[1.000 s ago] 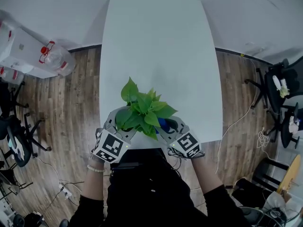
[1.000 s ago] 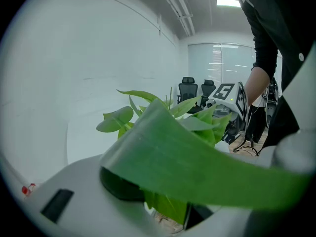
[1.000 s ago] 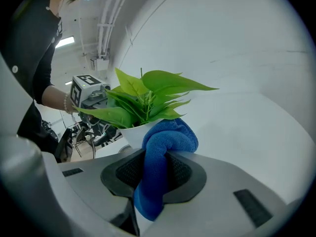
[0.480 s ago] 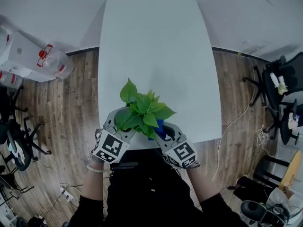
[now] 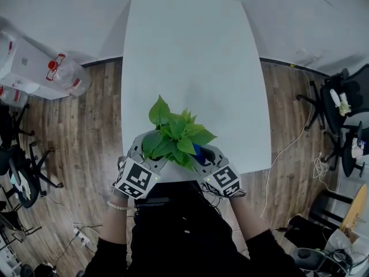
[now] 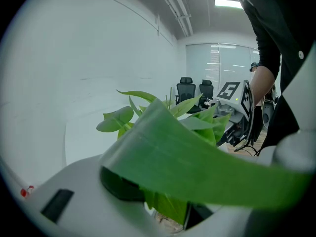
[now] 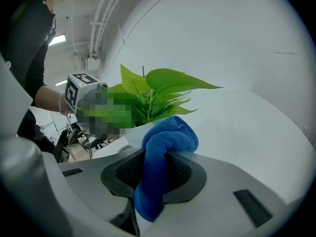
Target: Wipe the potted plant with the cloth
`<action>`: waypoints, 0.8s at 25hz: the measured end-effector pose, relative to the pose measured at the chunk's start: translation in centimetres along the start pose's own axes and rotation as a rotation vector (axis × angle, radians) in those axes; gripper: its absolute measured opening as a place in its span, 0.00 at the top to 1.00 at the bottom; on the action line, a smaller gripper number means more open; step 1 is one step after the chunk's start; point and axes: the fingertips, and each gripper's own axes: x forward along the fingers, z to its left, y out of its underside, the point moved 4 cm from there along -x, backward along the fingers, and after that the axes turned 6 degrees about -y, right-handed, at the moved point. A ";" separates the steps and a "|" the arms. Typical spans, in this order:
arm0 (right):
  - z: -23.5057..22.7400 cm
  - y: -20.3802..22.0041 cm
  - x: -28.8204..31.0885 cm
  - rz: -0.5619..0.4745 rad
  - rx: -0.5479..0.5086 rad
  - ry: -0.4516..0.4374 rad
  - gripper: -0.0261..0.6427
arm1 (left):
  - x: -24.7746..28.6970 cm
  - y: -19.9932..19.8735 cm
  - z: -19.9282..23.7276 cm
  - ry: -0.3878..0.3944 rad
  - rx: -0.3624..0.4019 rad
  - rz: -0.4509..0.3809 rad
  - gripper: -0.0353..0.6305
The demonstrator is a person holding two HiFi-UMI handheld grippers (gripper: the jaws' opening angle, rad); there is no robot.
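One potted plant point(image 5: 176, 137) stands near the white table's point(image 5: 190, 56) front edge, between two grippers. The right gripper point(image 5: 202, 153) view alone shows jaws clenched on the single blue cloth point(image 7: 165, 152). The left gripper point(image 5: 143, 146) view, leaf-covered, shows jaws clasping the potted plant by its pot

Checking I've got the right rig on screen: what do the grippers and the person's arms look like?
Both the left gripper and right gripper are light grey plastic, each carrying a cube with black-and-white square markers. The fingers have black textured pads. Black sleeves; a bead bracelet on the left wrist.
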 end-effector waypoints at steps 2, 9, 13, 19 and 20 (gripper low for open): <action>-0.6 -0.1 0.3 0.017 -0.026 -0.013 0.78 | 0.0 0.0 0.0 0.001 0.001 -0.001 0.63; -2.7 -0.7 1.4 0.090 -0.160 -0.113 0.78 | 0.0 0.0 0.0 0.003 0.002 0.001 0.63; -3.8 -1.3 2.3 0.135 -0.243 -0.197 0.78 | -0.1 0.0 0.0 0.004 0.004 0.002 0.63; -5.4 -2.4 3.9 0.175 -0.321 -0.275 0.78 | 0.0 0.0 0.0 0.004 0.007 0.005 0.63; -5.6 -2.5 4.2 0.182 -0.328 -0.279 0.78 | 0.0 0.0 0.0 0.003 0.007 0.005 0.63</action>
